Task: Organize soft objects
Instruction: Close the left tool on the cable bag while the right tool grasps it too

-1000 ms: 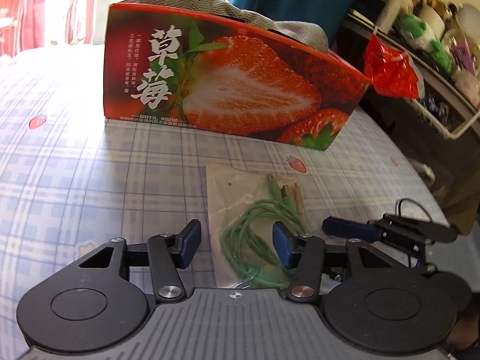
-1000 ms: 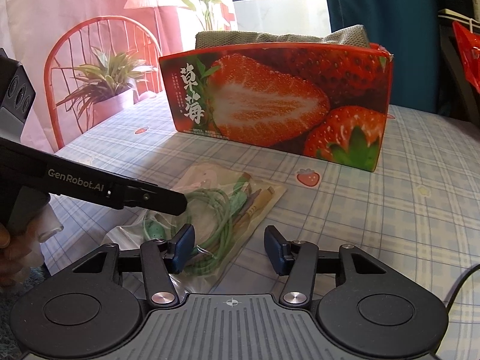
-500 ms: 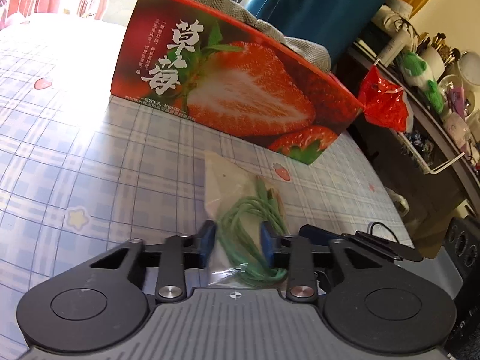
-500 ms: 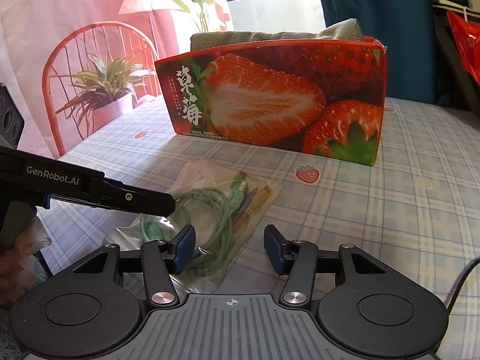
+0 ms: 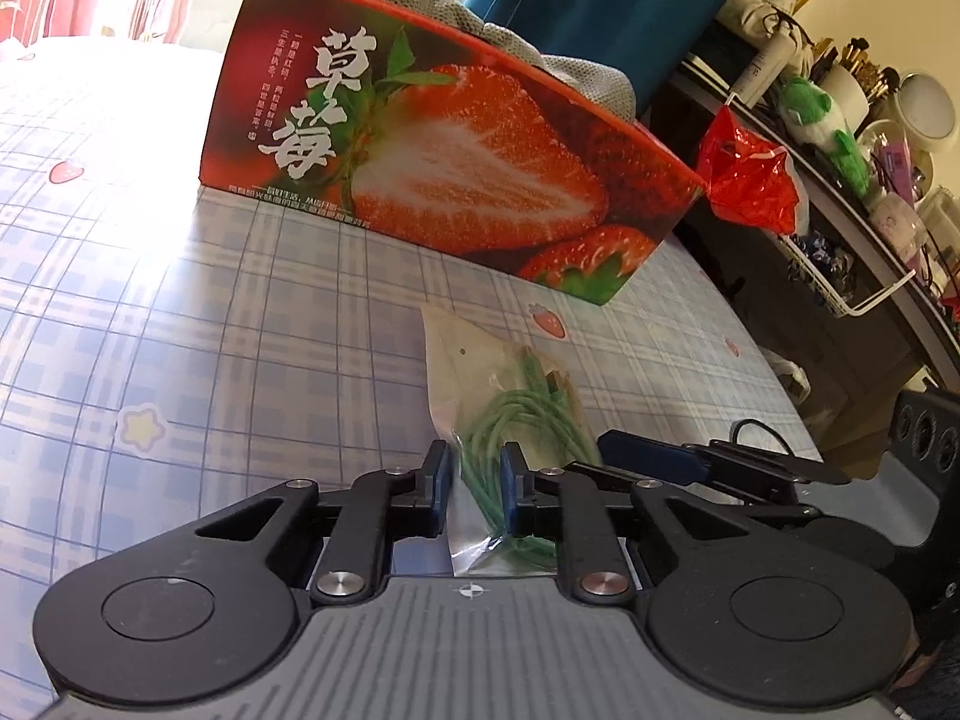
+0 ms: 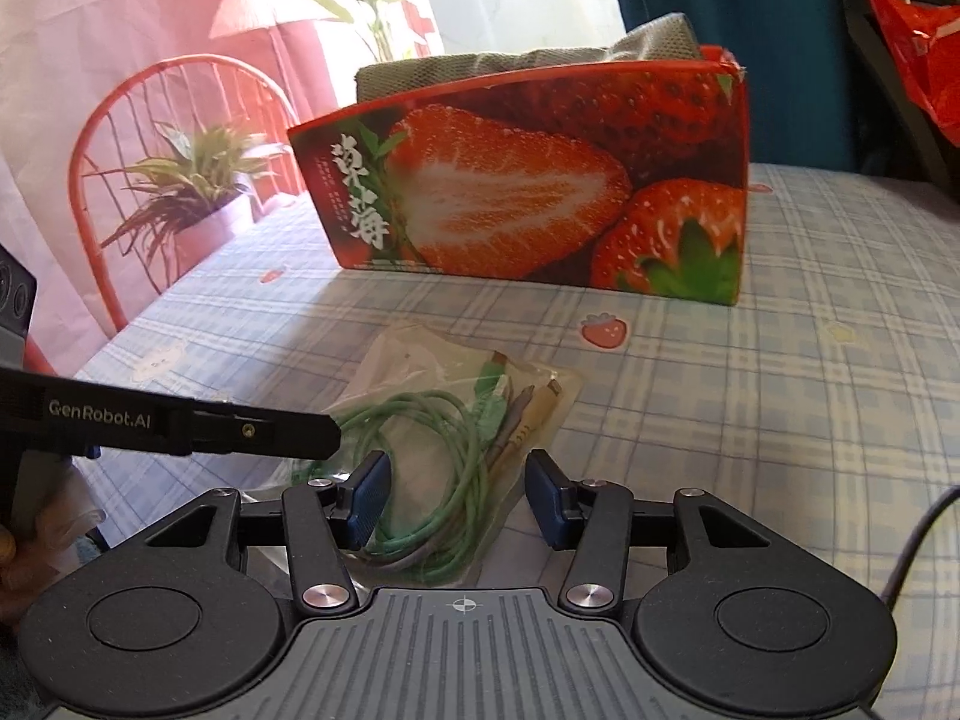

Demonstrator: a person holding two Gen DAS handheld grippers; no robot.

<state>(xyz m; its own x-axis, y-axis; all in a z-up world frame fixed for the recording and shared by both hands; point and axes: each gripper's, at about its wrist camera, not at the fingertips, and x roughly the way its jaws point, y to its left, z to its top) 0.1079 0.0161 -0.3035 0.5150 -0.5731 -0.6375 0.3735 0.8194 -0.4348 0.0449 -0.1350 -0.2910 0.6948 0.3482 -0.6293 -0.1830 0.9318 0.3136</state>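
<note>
A clear plastic bag of coiled green cable lies on the checked tablecloth in front of the red strawberry box. My left gripper is shut on the near end of the bag, with the green cable pinched between its blue pads. In the right wrist view the same bag lies under my right gripper, which is open with its pads on either side of the cable. The left gripper's finger reaches in from the left onto the bag. A grey cloth sits inside the strawberry box.
A red chair and a potted plant stand beyond the table's left side. A red plastic bag hangs off a cluttered shelf to the right. The right gripper's finger lies beside the bag.
My left gripper has closed from open onto the near end of the cable bag and tilted a little. The right gripper has stayed open over the bag.
</note>
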